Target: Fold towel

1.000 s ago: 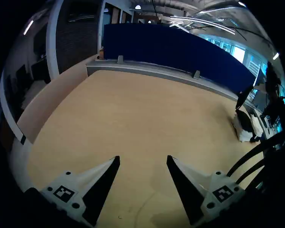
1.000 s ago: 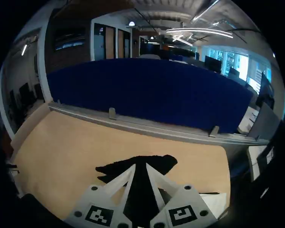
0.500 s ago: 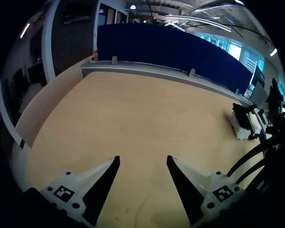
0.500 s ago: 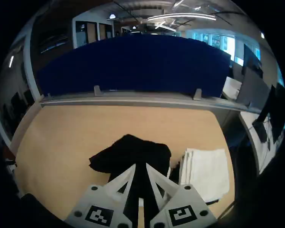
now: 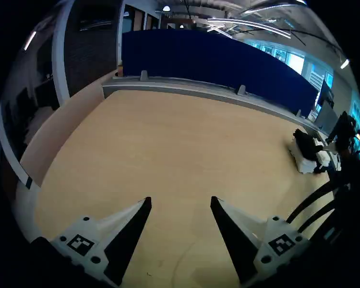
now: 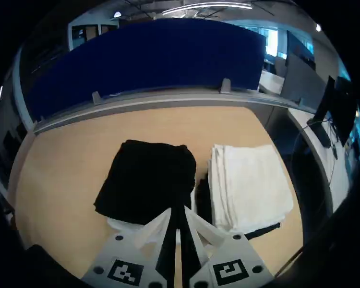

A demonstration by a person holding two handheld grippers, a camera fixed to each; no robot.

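Pinching the black towel are the right fingers (left fingers spread wide, empty).

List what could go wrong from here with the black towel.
1. The right gripper looks shut on the black towel; withdrawing before the jaws open could drag it askew and undo the fold.
2. The white towel stack lies close beside it, near the edge of the table; a sideways pull may nudge it.
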